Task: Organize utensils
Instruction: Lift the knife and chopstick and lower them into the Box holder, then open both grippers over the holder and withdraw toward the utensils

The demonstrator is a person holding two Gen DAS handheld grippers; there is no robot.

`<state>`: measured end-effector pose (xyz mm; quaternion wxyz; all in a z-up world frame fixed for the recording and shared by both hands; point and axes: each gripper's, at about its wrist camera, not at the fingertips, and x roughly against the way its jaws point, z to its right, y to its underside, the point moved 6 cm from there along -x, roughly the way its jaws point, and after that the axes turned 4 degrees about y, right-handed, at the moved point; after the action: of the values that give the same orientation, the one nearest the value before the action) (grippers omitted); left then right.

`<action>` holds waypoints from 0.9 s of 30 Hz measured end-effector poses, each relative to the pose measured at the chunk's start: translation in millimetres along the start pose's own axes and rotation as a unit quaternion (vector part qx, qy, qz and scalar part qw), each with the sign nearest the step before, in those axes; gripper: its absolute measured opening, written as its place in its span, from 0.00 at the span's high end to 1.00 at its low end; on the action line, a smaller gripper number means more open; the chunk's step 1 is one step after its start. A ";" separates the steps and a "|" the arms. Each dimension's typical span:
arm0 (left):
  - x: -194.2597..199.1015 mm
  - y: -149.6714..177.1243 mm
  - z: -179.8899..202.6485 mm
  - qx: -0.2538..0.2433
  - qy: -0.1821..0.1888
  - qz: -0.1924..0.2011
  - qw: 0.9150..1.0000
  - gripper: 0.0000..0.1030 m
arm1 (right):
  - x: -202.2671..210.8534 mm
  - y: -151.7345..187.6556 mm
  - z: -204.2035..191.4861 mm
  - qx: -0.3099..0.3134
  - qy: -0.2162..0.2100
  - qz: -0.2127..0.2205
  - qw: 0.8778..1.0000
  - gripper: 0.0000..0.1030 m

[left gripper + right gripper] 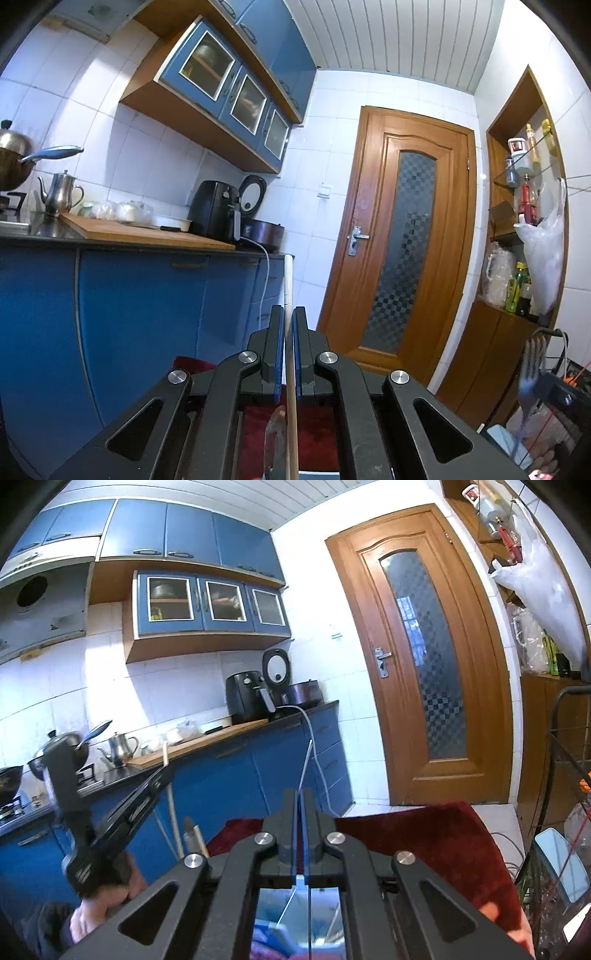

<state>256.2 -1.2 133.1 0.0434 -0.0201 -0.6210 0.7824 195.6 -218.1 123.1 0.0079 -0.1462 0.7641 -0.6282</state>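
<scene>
Here the left claw pinches a chopstick, the right claw a fork.

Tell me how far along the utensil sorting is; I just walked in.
Nothing visibly sorted yet. In hand: left gripper clamps a wooden chopstick; right gripper pinches a thin metal utensil, probably the fork seen from the left wrist. Left: placing both; no holder shows.

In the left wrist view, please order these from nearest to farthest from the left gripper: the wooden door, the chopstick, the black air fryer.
1. The chopstick, clamped between the left gripper jaws, pointing up.
2. The black air fryer, on the counter, up and left.
3. The wooden door, at the far wall, right of centre.
</scene>
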 end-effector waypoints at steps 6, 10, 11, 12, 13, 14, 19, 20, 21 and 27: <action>-2.0 13.8 1.2 -0.006 0.000 -0.002 1.000 0.96 | -25.5 0.6 4.0 -0.015 0.010 0.010 1.000 0.97; -4.3 28.0 4.2 -0.020 0.002 -0.018 1.000 0.96 | -34.8 6.4 3.9 -0.010 0.018 0.010 1.000 0.97; -4.6 30.0 4.4 -0.020 0.003 -0.021 1.000 0.96 | -37.0 9.8 2.7 -0.007 0.018 0.004 1.000 0.97; -4.6 32.8 4.0 -0.020 0.003 -0.025 0.999 0.96 | -39.3 12.8 1.8 -0.003 0.020 -0.001 1.000 0.97; -4.4 34.4 4.0 -0.020 0.003 -0.028 0.999 0.96 | -40.0 17.2 0.5 0.005 0.022 -0.005 1.000 0.97; -3.7 36.0 3.9 -0.022 0.003 -0.030 0.999 0.96 | -40.2 20.0 0.4 0.011 0.024 -0.007 1.000 0.97; 2.8 41.4 4.7 -0.032 0.008 -0.039 0.999 0.96 | -39.3 33.6 0.3 0.022 0.023 -0.030 0.999 0.97; 5.3 41.9 5.5 -0.037 0.009 -0.038 0.999 0.96 | -39.5 35.1 1.1 0.023 0.023 -0.034 0.999 0.97; 8.7 41.9 6.3 -0.043 0.009 -0.035 0.998 0.96 | -39.4 37.1 2.2 0.024 0.023 -0.039 0.999 0.97; 15.6 41.5 6.6 -0.044 0.024 -0.050 0.997 0.93 | -36.2 43.9 5.1 0.015 0.015 -0.058 0.998 0.96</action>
<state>238.4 -15.5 94.6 0.0967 -0.0096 -0.6536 0.7505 221.8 -207.2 73.5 -0.0375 -0.1807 0.7450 -0.6410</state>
